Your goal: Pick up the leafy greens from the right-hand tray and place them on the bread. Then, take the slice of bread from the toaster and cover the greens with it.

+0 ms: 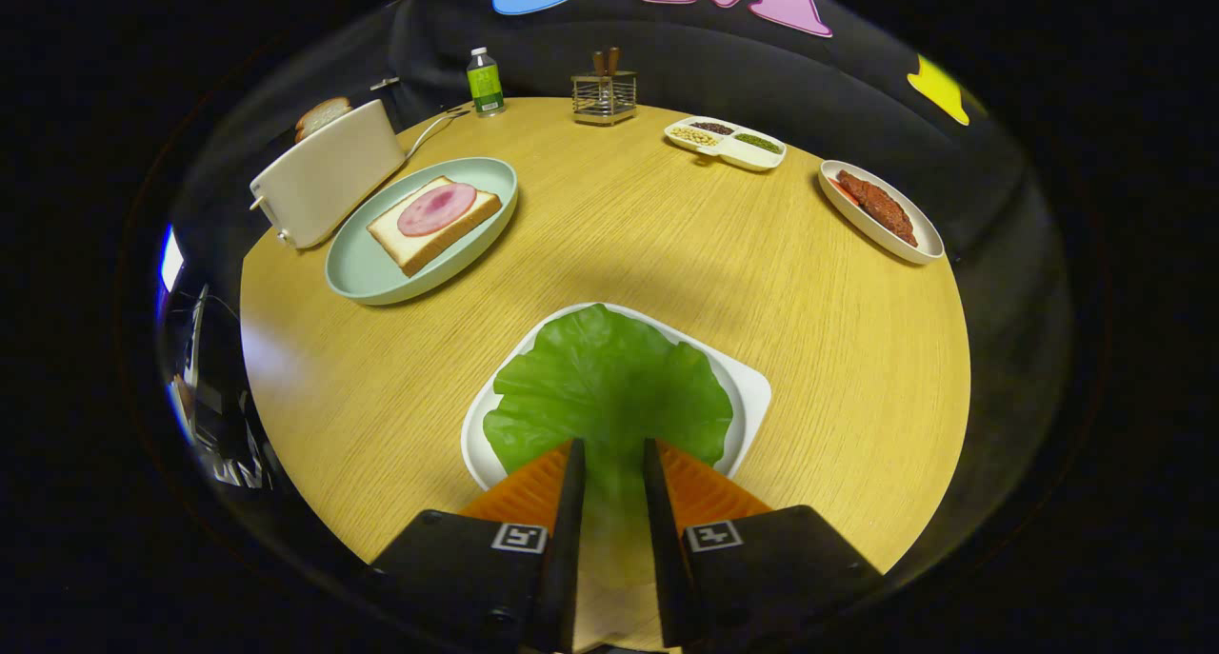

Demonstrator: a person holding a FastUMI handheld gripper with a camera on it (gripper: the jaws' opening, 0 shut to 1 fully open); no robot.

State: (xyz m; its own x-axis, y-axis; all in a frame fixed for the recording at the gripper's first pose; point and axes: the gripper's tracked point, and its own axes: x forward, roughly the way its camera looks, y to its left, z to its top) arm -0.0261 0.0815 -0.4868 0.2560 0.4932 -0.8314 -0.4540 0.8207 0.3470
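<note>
A flat green lettuce leaf (609, 378) lies on a white tray (752, 392) just ahead of my fingers. My gripper (612, 454) stands over the leaf's near end, and its fingers are drawn close together with the leaf's stem filling the narrow gap between them. Far ahead to the left, a slice of bread (433, 224) topped with a round of ham (436, 208) rests on a pale green plate (367, 273). Behind that plate stands a cream toaster (324, 173) with a second slice of bread (322, 115) sticking out of its slot.
The round wooden table (667, 245) carries a green-labelled bottle (485, 82), a wire holder with utensils (604, 92), a white divided dish of beans (726, 142) and a white oval dish of meat (881, 211) along its far and right sides. The toaster's cord (430, 128) trails toward the bottle.
</note>
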